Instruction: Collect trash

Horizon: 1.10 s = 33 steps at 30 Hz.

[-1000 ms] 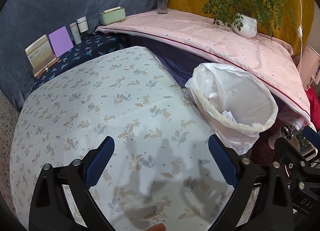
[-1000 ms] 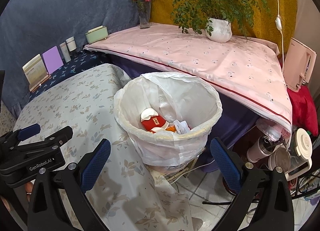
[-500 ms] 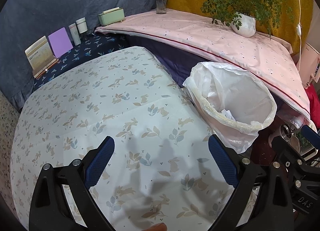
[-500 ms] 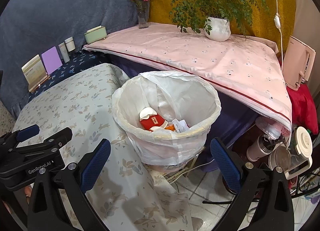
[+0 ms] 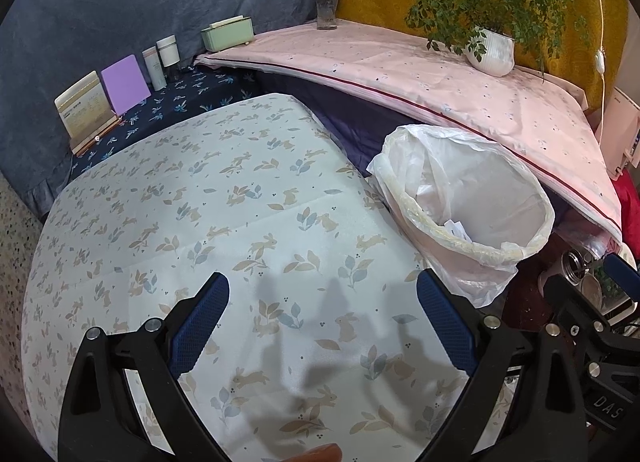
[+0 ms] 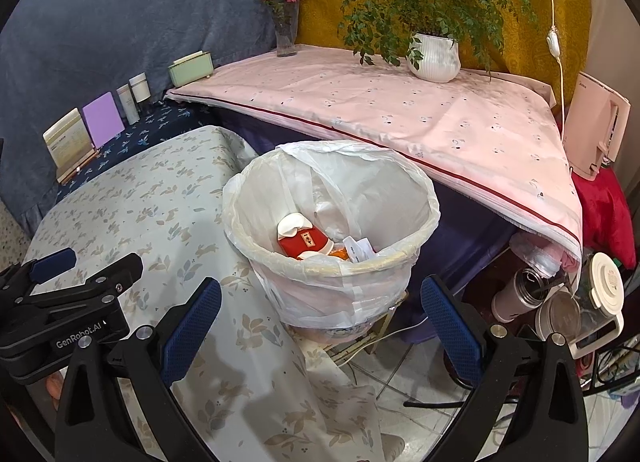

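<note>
Bin liner point(image 6: 340, 294) — thin glossy plastic; tablecloth point(image 5: 200, 222) — matt printed cloth

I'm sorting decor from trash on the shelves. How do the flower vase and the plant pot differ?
The flower vase is tall, narrow clear glass holding pink-red flowers; the plant pot is squat, round, ribbed and white, holding a wide, feathery green plant. The vase stands at the back corner of the pink cloth, the pot further right. Both stand upright on that cloth.
</note>
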Tool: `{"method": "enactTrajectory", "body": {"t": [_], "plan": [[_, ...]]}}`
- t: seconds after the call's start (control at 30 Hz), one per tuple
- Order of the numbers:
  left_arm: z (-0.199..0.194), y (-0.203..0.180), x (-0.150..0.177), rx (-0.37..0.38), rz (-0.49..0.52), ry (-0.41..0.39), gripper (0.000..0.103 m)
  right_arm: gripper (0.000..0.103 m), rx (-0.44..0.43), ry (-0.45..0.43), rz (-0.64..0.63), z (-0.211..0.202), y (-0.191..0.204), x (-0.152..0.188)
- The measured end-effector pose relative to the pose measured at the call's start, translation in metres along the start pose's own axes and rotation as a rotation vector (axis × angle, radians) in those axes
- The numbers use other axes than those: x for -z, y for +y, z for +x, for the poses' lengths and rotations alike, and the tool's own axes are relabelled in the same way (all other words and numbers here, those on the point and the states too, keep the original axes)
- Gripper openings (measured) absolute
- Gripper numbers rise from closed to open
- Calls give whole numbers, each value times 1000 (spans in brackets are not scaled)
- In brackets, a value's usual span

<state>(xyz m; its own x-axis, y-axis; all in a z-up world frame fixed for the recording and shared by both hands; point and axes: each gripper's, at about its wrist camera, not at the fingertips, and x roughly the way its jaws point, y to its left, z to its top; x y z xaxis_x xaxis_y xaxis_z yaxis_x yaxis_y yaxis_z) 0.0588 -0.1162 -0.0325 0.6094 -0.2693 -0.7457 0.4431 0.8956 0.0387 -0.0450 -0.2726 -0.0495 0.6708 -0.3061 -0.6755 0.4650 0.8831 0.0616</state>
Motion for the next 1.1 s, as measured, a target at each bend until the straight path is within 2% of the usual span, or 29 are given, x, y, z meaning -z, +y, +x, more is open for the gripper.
{"method": "enactTrajectory", "body": {"t": [0.57, 1.1], "plan": [[-1, -7, 2, 21, 27, 4, 91, 96, 3, -4, -2, -3, -3, 3], [1, -10, 2, -3, 30, 5, 90, 96, 7, 2, 6, 1, -6, 6]]}}
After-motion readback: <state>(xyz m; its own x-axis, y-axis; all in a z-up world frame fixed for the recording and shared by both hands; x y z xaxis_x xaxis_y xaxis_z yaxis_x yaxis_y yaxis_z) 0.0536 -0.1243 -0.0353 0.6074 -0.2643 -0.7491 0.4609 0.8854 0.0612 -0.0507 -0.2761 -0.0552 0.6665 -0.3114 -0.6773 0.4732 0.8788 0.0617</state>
